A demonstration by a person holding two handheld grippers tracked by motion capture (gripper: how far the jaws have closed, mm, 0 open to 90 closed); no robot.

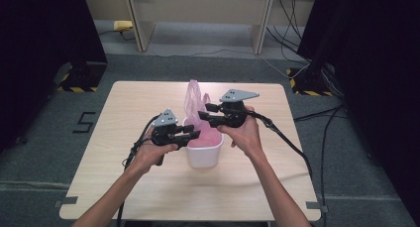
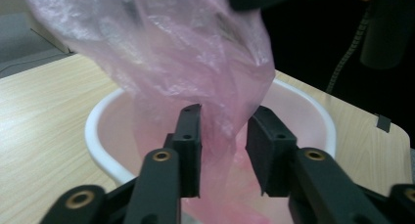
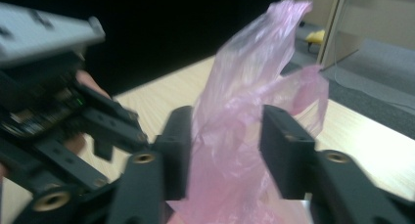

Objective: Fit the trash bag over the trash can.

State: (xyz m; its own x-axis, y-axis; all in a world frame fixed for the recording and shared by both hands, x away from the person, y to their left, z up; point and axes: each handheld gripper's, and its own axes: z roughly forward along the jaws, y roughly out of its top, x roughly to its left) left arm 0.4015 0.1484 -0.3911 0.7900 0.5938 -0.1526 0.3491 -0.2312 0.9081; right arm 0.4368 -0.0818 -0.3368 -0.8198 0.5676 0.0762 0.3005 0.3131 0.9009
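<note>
Pink plastic bag (image 1: 197, 108) is the thing being handled, but the largest item is the worktop (image 1: 124, 152), a pale wood-grain surface standing on grey carpet. Near its middle sits a white tub (image 1: 203, 155), and the bag lines its inside and rises out of it as a loose crumpled plume toward the far side. The left hand-held gripper (image 1: 190, 134) comes in from the left, level with the tub's rim; in the left gripper view its jaws straddle a thin twist of the bag (image 2: 195, 67) above the tub (image 2: 105, 150), with the film running between the pads (image 2: 188, 145) and not clearly pinched, so I read it as open. The right hand-held gripper (image 1: 207, 115) reaches from the right, higher up on the plume; in the right gripper view the bag (image 3: 244, 101) fills the gap between its parted jaws, touching the left pad, and whether it is pressed I cannot tell.
</note>
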